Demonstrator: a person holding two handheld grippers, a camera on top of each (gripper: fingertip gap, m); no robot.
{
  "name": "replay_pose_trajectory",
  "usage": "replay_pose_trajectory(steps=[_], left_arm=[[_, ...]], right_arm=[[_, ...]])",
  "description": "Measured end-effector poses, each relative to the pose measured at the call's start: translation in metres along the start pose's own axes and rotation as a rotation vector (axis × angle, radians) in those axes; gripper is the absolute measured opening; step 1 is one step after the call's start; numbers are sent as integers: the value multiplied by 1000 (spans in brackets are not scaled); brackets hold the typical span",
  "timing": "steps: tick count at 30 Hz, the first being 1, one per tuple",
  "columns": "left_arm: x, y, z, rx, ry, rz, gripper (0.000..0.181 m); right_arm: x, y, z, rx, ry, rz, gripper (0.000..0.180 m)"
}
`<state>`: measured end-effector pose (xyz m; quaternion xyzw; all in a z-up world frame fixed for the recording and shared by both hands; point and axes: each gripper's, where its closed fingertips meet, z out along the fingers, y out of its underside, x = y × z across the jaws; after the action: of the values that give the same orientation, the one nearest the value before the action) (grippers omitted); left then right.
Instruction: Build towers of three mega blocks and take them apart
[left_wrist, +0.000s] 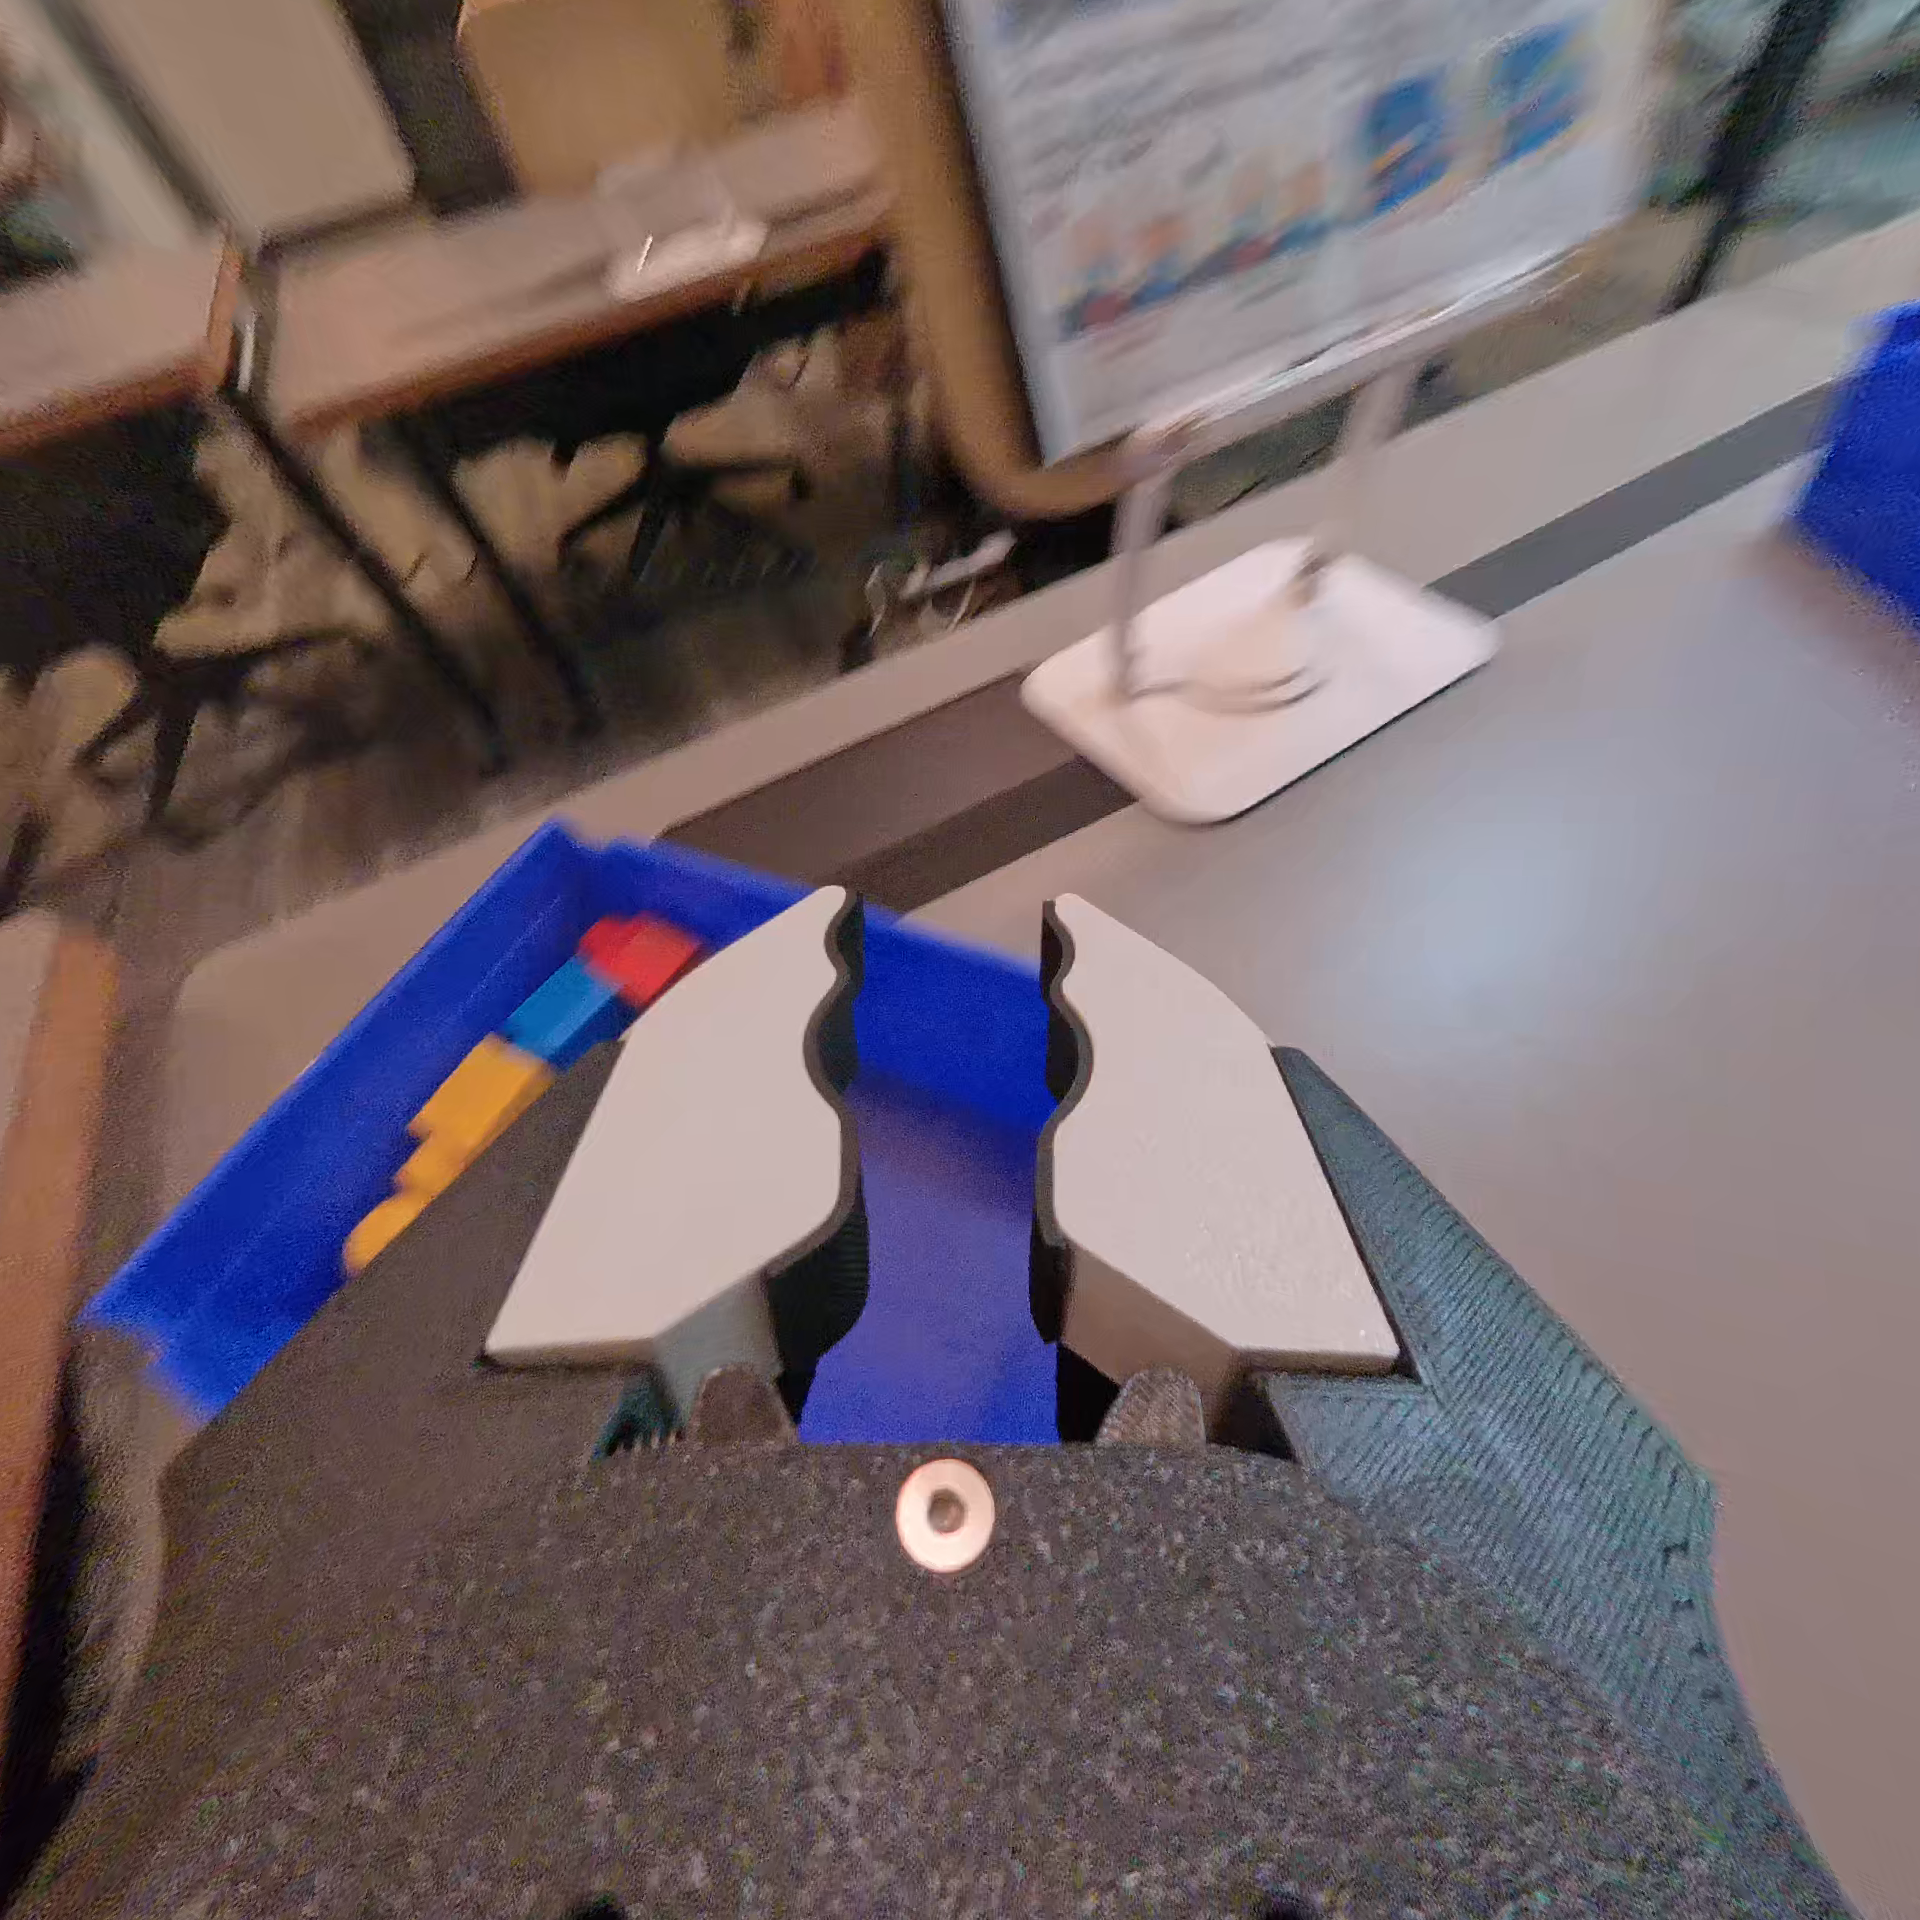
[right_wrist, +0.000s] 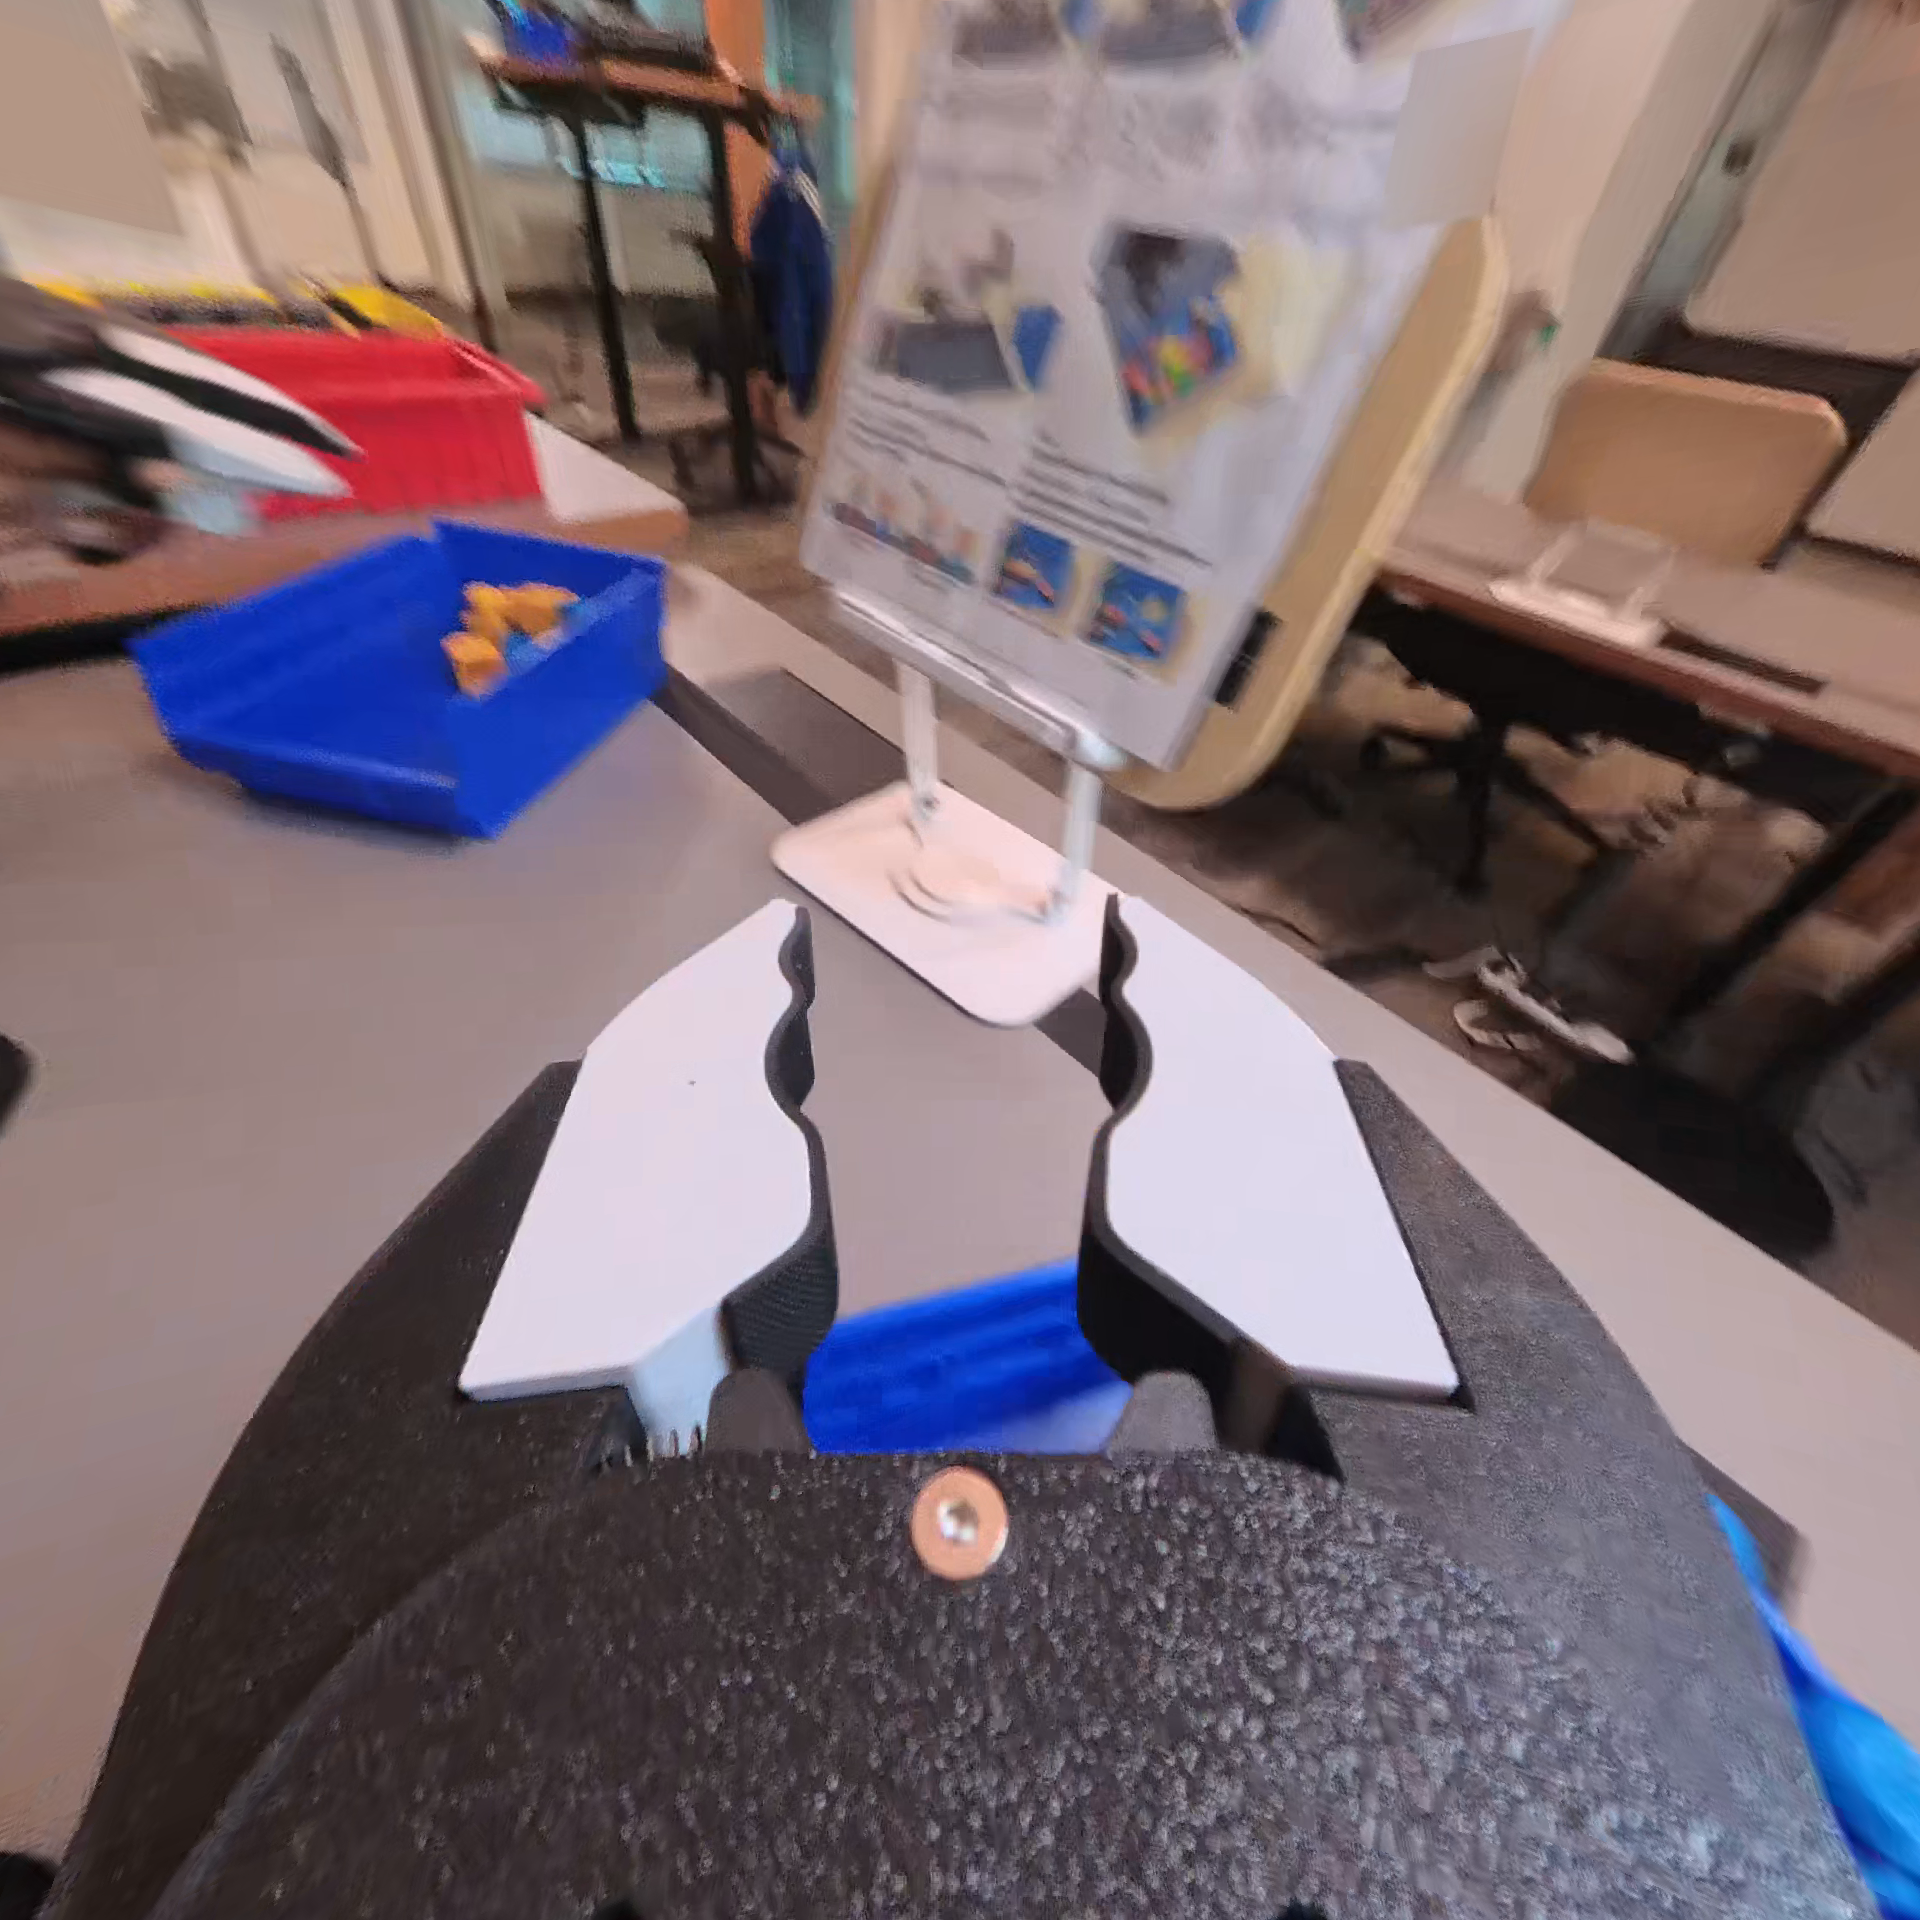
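1. Only the left wrist view looked down into the near blue bin (left_wrist: 281, 1174), where a red mega block (left_wrist: 639, 951), a blue mega block (left_wrist: 566, 1013) and orange mega blocks (left_wrist: 468, 1127) lay in a row against its left wall.
2. The right wrist view showed that same bin (right_wrist: 343, 707) from farther off, resting on the grey bench (right_wrist: 260, 987) to the left, with orange blocks (right_wrist: 499, 629) and a bit of blue heaped inside; the blur hid their exact number.
3. Only the right wrist view took in a red bin (right_wrist: 416, 416) behind the blue one, and the left gripper (right_wrist: 338, 468) entering from the left edge above them.
4. A second blue bin (left_wrist: 1860, 488) appeared at the right edge of the left wrist view; in the right wrist view a blue surface (right_wrist: 956, 1361) lay under the gripper, too blurred to name.
5. Both views showed the white sign stand (left_wrist: 1257, 686) on the bench (left_wrist: 1558, 935), carrying a printed sheet (right_wrist: 1091, 364).
6. The left gripper (left_wrist: 951, 909) hung over the near bin with its fingers (left_wrist: 707, 1122) moderately apart, nothing between them, touching nothing.
7. The right gripper (right_wrist: 956, 914) hung above the bench, its fingers (right_wrist: 665, 1143) somewhat wider apart and likewise empty, the tips pointing toward the stand's base (right_wrist: 935, 883).
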<state>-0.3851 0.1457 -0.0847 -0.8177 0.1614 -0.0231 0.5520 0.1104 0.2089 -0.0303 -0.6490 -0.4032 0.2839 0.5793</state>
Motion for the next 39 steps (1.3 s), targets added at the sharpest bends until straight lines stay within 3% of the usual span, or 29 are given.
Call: replay_pose_trajectory(steps=[4,8,15,17,20,23,26,29,32,36,39], left_arm=[[-84,62,24,-328,-131,-56,40],[-120,132,38,-668,-205,15,48],[-142,195,54,-1084,-350,328,51],[-151,202,55,-1156,-420,444,37],[-164,186,53,-1171,-536,645,2],[-137,157,62,-989,-481,570,2],[-83,102,65,-642,-340,392,1],[24,32,54,-180,75,141,1],[140,-25,6,228,548,-41,1],[252,-47,-53,546,952,-199,1],[304,-46,-74,679,1109,-254,1]], right_arm=[[-105,-7,5,93,-161,-4,52],[-194,14,15,70,-336,22,51],[-259,28,35,96,-482,102,46],[-259,38,43,74,-478,114,44],[-256,52,48,44,-480,162,41],[-250,60,51,41,-448,147,39],[-246,63,56,50,-430,142,39],[-248,60,60,88,-447,178,39],[-252,53,62,142,-487,245,46],[-261,43,66,200,-516,319,63],[-276,30,61,265,-558,307,67]])
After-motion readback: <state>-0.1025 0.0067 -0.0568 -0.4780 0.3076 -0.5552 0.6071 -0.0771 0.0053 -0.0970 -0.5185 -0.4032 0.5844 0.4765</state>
